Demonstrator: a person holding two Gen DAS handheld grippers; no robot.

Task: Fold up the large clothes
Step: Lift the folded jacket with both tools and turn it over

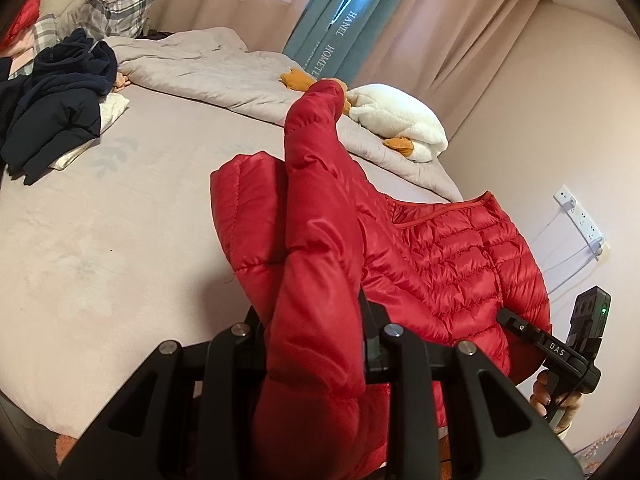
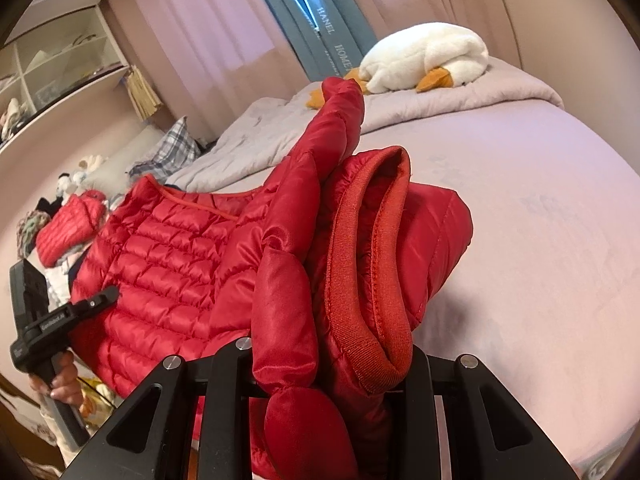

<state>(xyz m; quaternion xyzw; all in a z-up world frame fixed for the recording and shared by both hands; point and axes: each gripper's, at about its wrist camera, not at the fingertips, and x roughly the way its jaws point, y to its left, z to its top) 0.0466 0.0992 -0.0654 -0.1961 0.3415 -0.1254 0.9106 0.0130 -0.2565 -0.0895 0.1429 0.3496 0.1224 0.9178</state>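
A bed (image 1: 120, 240) with a pale lilac sheet fills the room ahead; pink curtains (image 1: 440, 40) hang behind it. My left gripper (image 1: 316, 344) has its fingers closed on a padded fold of the red down jacket (image 1: 440, 264), which rises straight ahead of them. My right gripper (image 2: 328, 364) has its fingers closed on the jacket's ribbed cuff and sleeve. The jacket body spans between both grippers, held above the bed. Beyond the fingers, a white plush goose (image 2: 424, 60) lies on a grey duvet (image 1: 208, 64). Dark clothes (image 1: 56, 104) lie far left of my left fingers.
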